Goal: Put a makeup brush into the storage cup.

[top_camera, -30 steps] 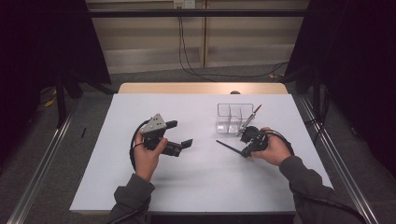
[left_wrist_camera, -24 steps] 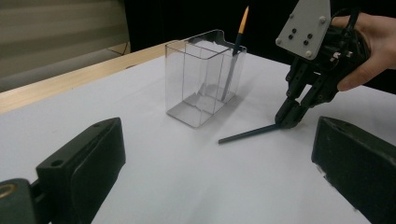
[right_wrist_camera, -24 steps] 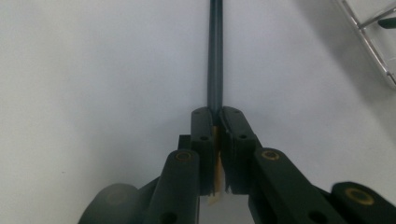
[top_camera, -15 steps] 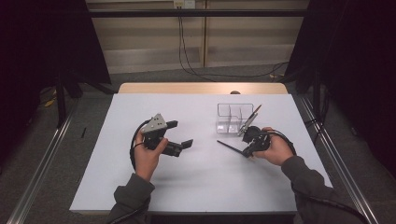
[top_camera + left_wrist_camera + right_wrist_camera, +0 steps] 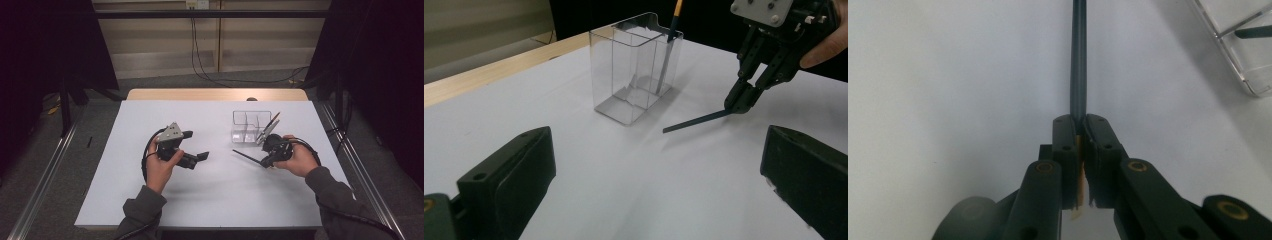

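Observation:
My right gripper is shut on one end of a thin dark pencil, which sticks out to the left, low over the white table. In the right gripper view the jaws pinch the pencil straight ahead. A clear plastic compartment box stands just behind, with a second pencil leaning in its right cell. My left gripper is held at mid-table, open and empty. In the left gripper view its pads frame the box, the right gripper and the held pencil.
The white table top ends in a wooden strip at the far edge. Metal rails run along both sides on the floor. Cables trail from each gripper along the person's forearms.

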A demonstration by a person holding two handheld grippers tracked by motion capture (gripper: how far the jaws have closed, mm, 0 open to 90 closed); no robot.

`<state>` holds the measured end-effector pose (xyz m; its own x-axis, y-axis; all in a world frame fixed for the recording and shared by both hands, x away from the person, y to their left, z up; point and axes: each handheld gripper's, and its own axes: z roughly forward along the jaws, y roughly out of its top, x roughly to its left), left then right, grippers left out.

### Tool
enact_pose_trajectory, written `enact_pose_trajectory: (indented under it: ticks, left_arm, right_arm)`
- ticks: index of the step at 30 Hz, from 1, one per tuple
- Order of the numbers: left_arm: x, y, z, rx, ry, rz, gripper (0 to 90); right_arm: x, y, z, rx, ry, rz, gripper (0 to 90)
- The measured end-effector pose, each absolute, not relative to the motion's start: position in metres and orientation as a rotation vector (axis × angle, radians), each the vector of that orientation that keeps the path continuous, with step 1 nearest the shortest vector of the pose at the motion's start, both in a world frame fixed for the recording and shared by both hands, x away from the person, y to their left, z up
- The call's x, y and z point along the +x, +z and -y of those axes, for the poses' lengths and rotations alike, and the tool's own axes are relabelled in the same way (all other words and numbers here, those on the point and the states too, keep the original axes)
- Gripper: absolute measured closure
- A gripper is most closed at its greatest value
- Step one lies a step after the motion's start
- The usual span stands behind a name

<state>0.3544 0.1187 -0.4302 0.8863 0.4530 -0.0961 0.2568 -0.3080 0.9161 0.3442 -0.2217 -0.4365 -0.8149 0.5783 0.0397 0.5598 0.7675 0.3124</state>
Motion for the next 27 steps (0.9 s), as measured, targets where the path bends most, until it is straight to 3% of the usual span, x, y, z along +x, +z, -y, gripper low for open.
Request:
enact_pose_trajectory:
  ticks: [27]
  left_arm:
    - [0.359, -0.438, -0.097, 2.054, 0.114, -0.555, 0.1]
  right_arm:
    - [0.337, -0.417, 0.218, 0.871, 0.52, -2.914, 84.6]
